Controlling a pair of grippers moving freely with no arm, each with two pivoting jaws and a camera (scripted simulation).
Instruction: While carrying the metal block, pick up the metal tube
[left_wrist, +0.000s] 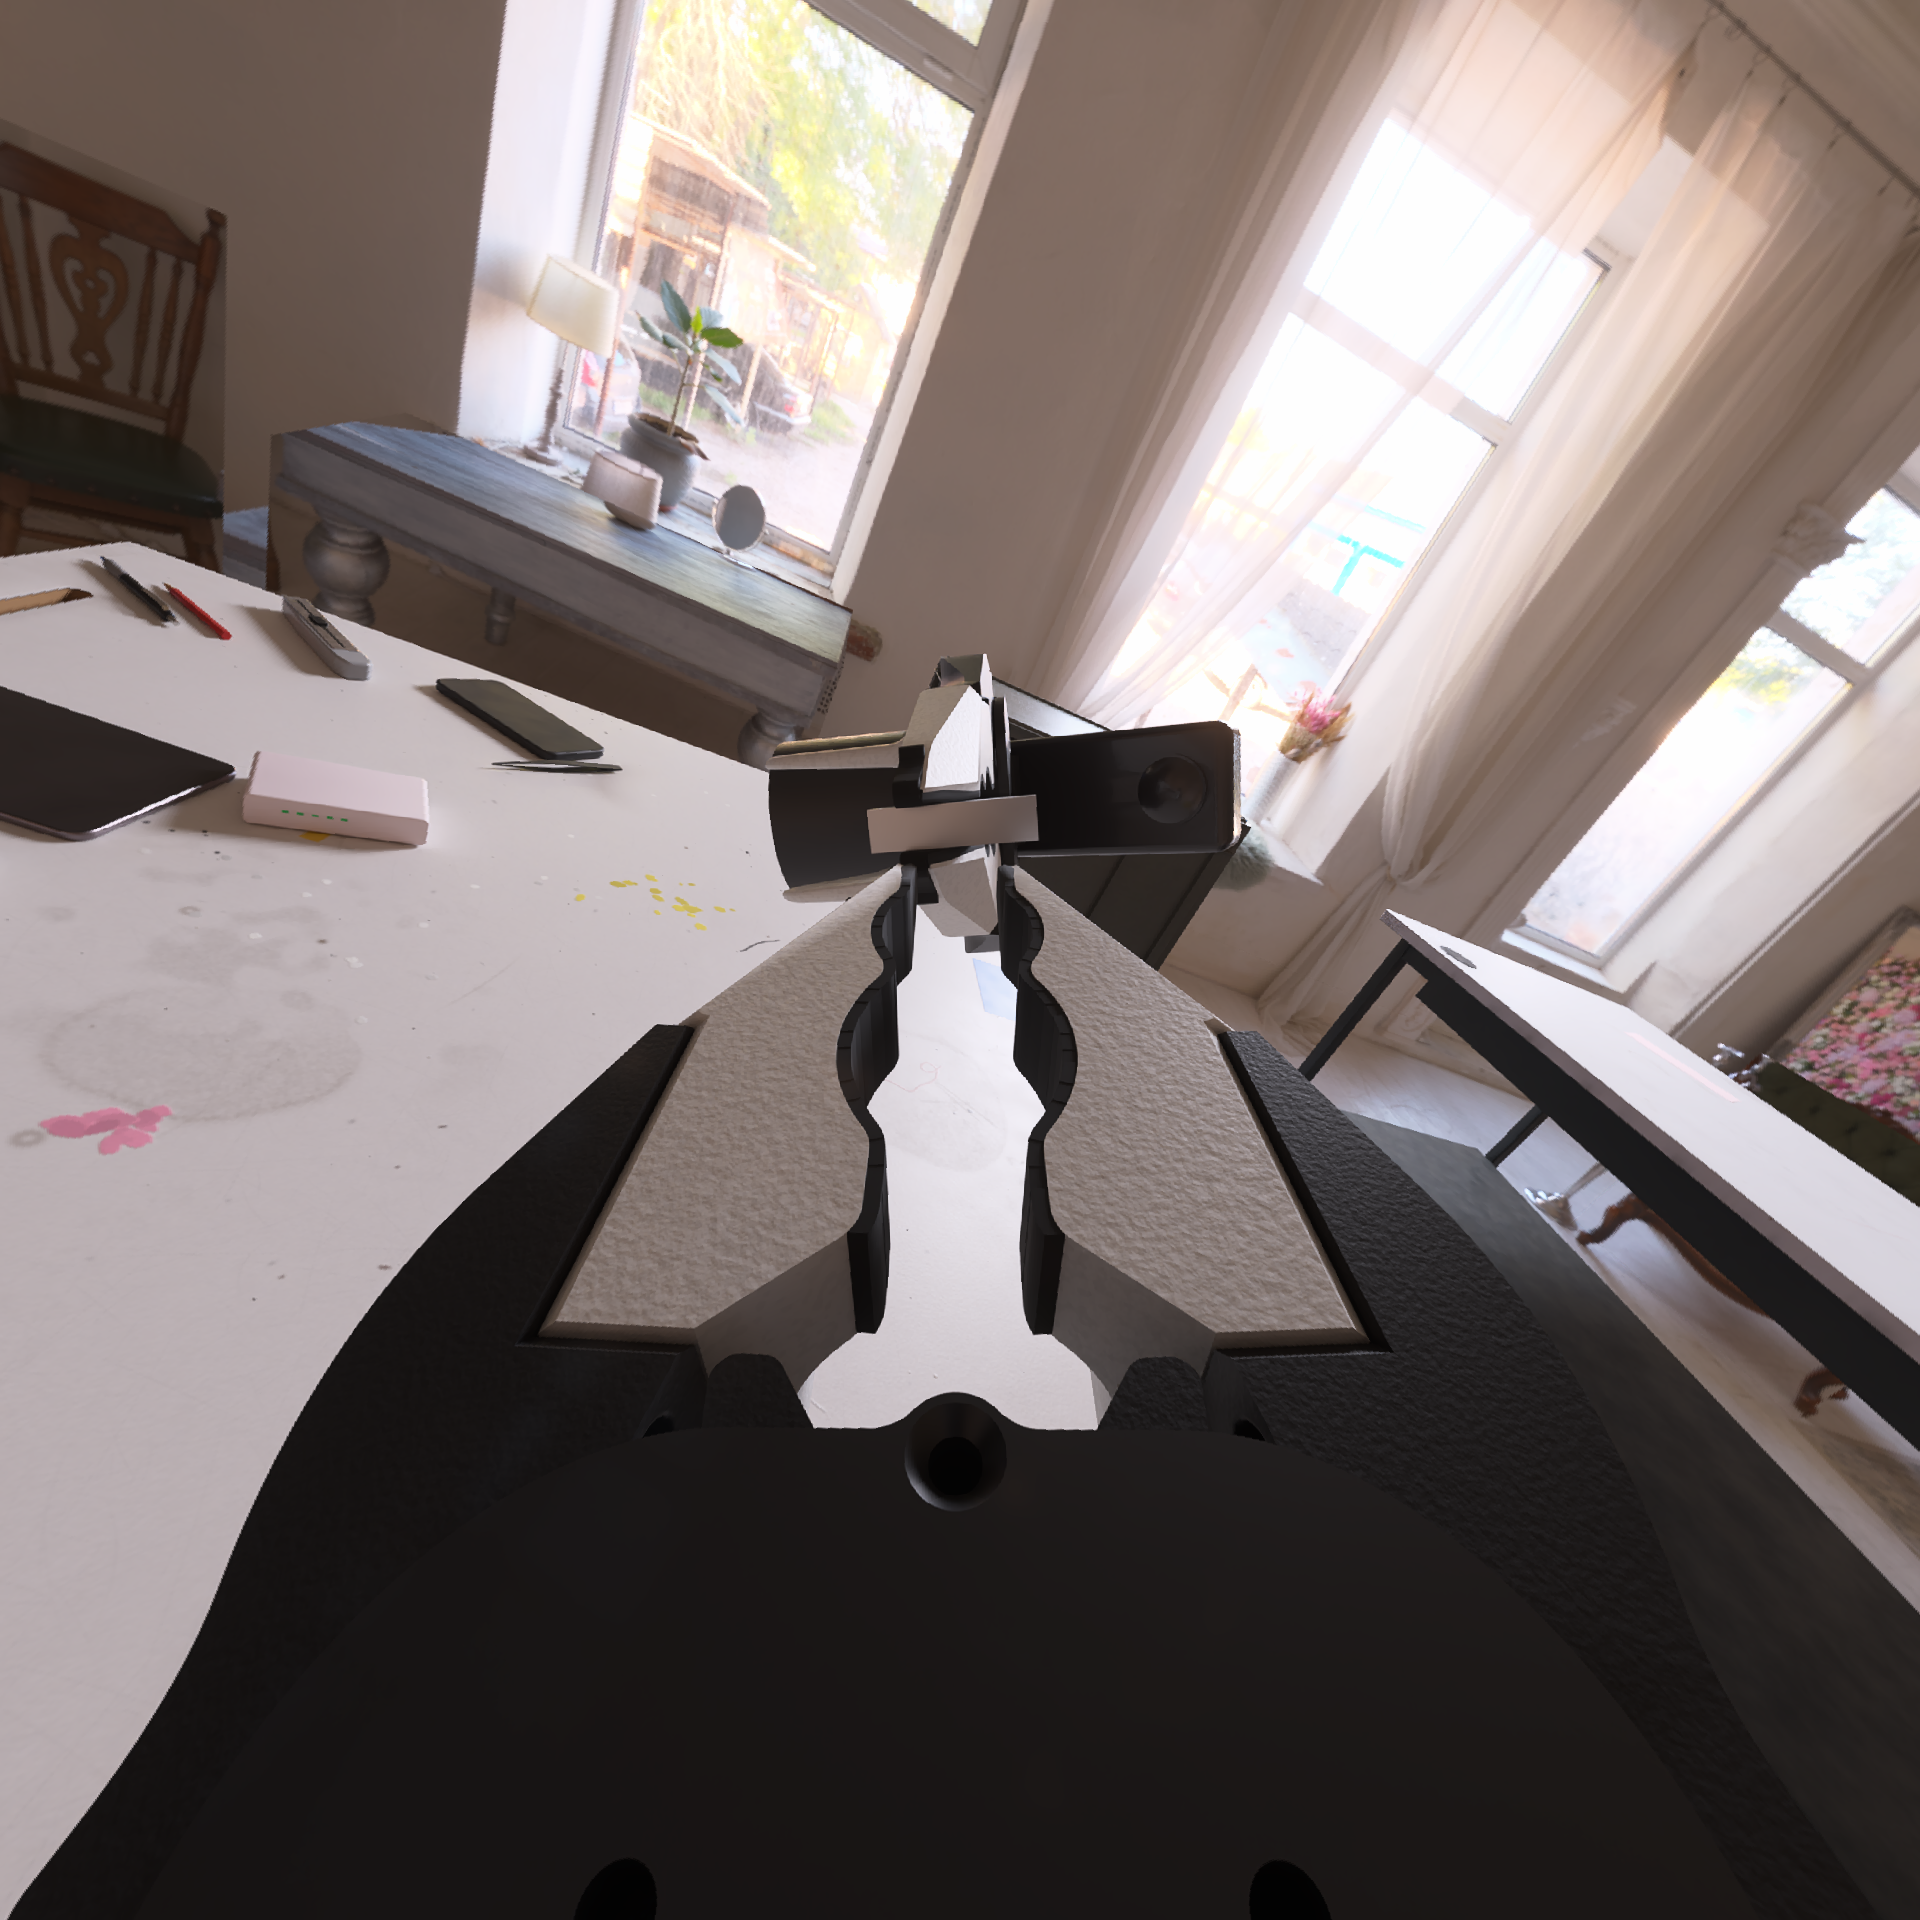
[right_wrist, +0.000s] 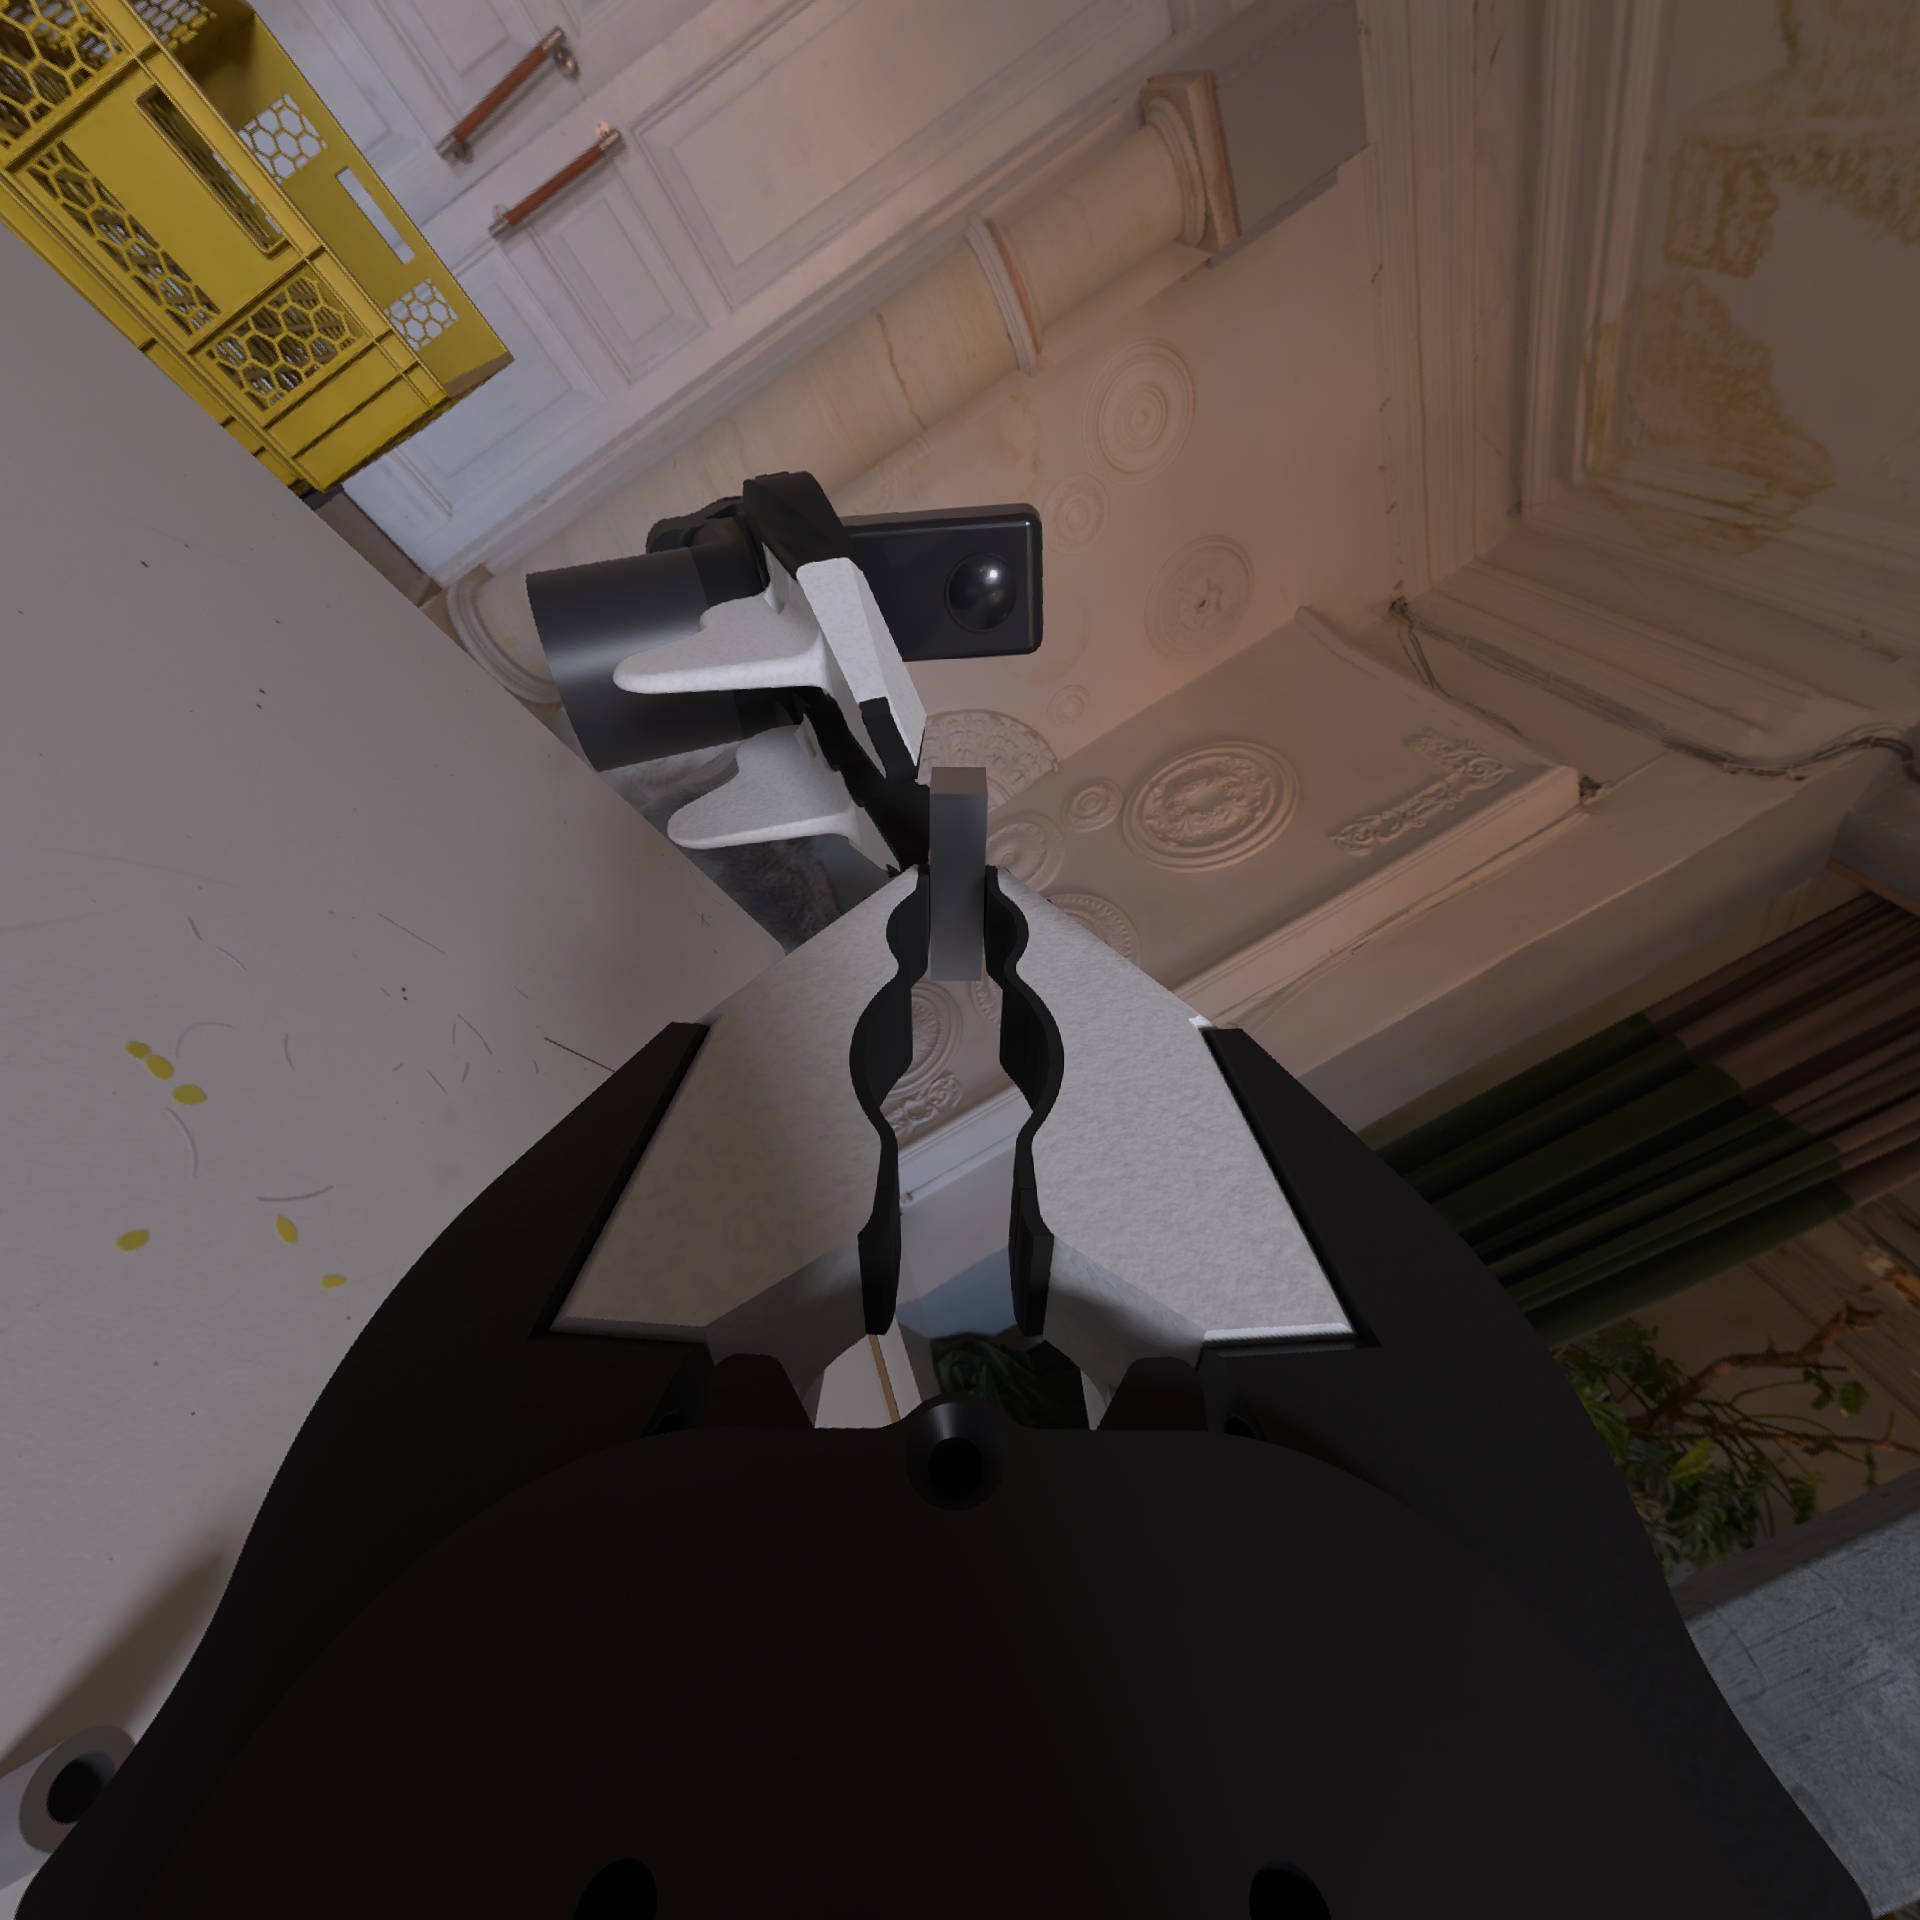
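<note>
The metal block (left_wrist: 952, 826) is a short grey bar held up in the air. My right gripper (right_wrist: 954, 878) is shut on it; in the right wrist view the block (right_wrist: 956, 883) stands upright between the fingertips and sticks out past them. In the left wrist view the right gripper (left_wrist: 961, 821) faces me, with one white finger above the bar and one below. My left gripper (left_wrist: 958, 883) has its jaws a narrow gap apart just under the bar, its tips on either side of the right gripper's lower finger. No metal tube shows in either view.
A white table (left_wrist: 312, 1039) lies to the left below, with a dark tablet (left_wrist: 94, 769), a white box (left_wrist: 338, 798), a phone (left_wrist: 520, 717), a utility knife (left_wrist: 327, 639) and pens. A second table (left_wrist: 1662, 1091) stands to the right. A yellow crate (right_wrist: 208, 208) sits on the table's far end.
</note>
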